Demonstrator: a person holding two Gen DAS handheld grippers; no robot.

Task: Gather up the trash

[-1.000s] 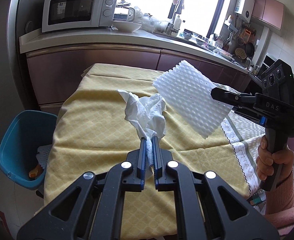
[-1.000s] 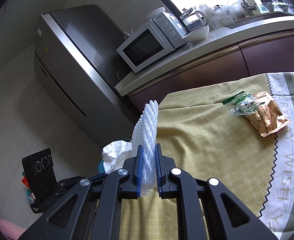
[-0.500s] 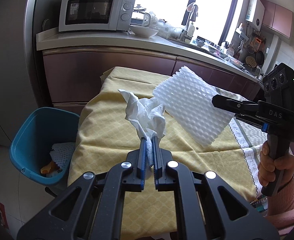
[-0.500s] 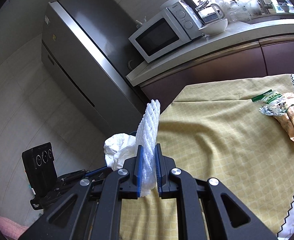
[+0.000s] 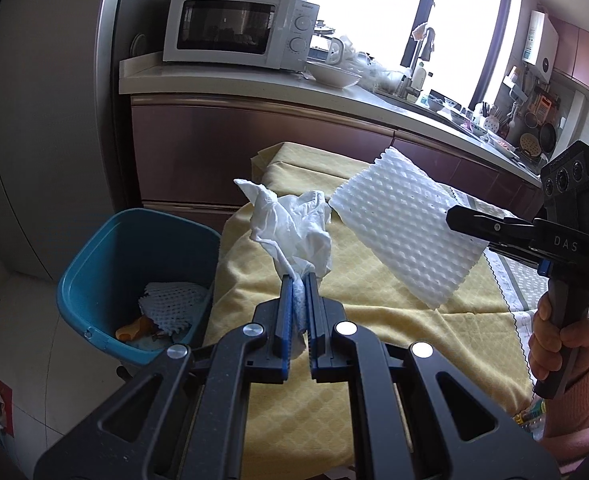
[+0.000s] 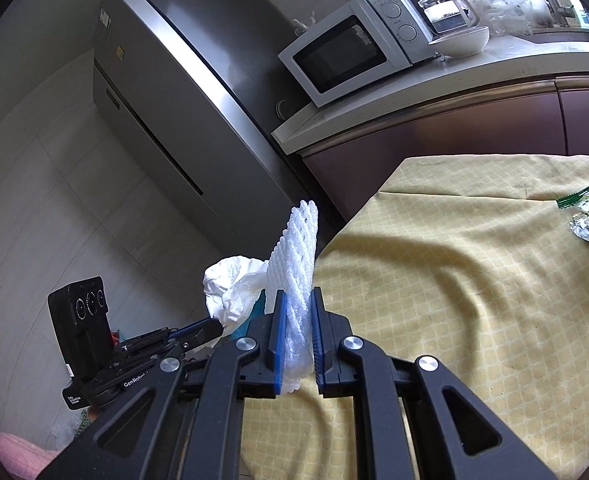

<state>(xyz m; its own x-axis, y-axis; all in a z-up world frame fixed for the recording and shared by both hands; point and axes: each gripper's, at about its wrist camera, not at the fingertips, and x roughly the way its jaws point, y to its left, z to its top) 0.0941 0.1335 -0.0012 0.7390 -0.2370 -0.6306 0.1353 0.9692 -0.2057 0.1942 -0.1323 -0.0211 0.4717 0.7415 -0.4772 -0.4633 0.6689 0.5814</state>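
Daylight floods in from the far window [image 5: 406, 12], which is blown out white. Both views are sharp, with fisheye bending and dark corners.

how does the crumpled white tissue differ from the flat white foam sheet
The crumpled white tissue is smooth, limp and bunched; the flat white foam sheet is dimpled, stiff and spread out. The tissue sits in the left gripper, the sheet in the right gripper. Both are white and held above the table.

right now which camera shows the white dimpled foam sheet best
The left wrist view: the white dimpled foam sheet shows broadside, pinched at one edge by the right gripper. The right wrist view shows the sheet only edge-on between its fingers.
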